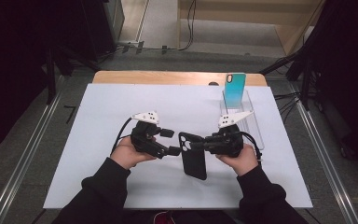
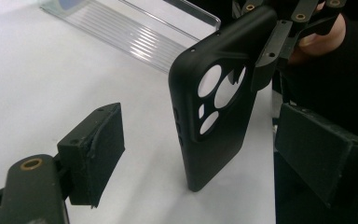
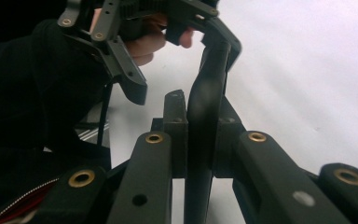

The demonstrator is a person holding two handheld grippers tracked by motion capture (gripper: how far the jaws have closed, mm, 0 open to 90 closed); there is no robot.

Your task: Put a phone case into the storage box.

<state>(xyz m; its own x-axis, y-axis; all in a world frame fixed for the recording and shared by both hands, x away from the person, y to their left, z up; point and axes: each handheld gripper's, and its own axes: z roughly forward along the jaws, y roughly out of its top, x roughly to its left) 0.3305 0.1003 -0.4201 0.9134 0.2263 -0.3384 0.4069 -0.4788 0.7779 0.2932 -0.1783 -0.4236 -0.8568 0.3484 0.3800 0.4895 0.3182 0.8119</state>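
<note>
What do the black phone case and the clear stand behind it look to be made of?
Black phone case: probably soft matte plastic or silicone; dull, even surface with no glare and rounded edges around the camera cut-outs. Clear stand: likely glossy acrylic; see-through, with bright streaks of reflection and sharp edges.

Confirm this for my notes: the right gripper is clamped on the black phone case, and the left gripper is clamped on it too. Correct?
Not quite. The right gripper is clamped on the black phone case, but the left gripper is open: the left gripper view shows its pads standing apart on either side of the case without touching it.
</note>
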